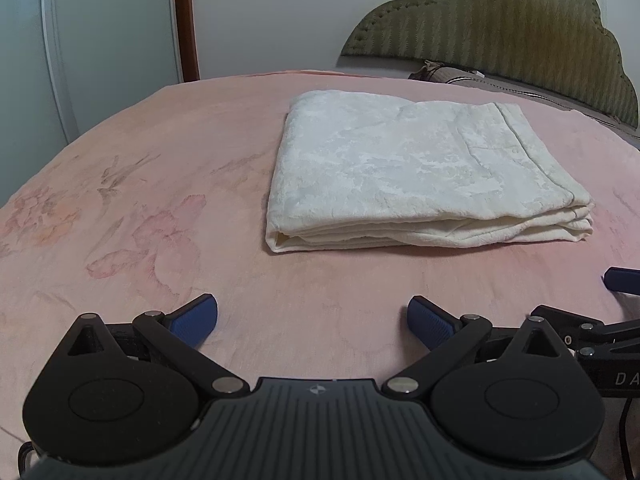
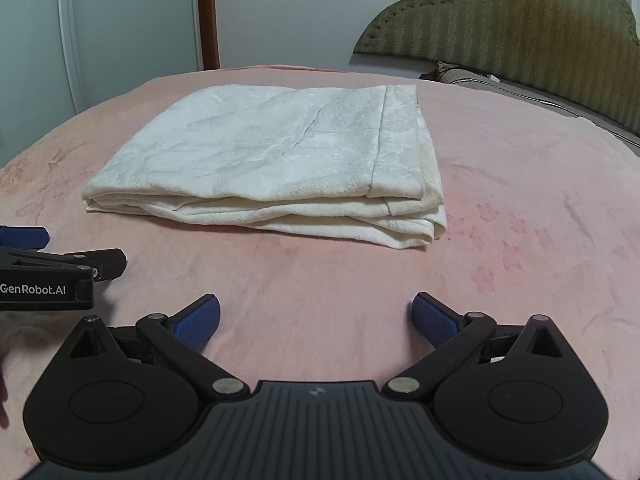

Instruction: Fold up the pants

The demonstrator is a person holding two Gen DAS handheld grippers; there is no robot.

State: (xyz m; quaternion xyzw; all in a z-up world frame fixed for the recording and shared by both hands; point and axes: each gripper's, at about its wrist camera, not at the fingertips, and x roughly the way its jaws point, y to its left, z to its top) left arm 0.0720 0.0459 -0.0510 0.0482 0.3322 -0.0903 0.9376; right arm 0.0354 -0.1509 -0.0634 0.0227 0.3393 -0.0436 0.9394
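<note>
The cream-white pants [image 1: 420, 172] lie folded into a flat rectangular stack on the pink bed cover; they also show in the right wrist view [image 2: 272, 160]. My left gripper [image 1: 312, 320] is open and empty, a short way in front of the stack's near edge. My right gripper [image 2: 316, 320] is open and empty too, in front of the stack's near right corner. The two grippers sit side by side: the right one shows at the right edge of the left wrist view [image 1: 592, 320], the left one at the left edge of the right wrist view [image 2: 52, 272].
The pink floral bed cover [image 1: 140, 220] spreads around the stack. An olive padded headboard [image 1: 500, 20] and a pillow [image 1: 480, 78] are at the back right. A pale wardrobe door [image 1: 100, 40] and a brown post [image 1: 186, 20] stand behind the bed.
</note>
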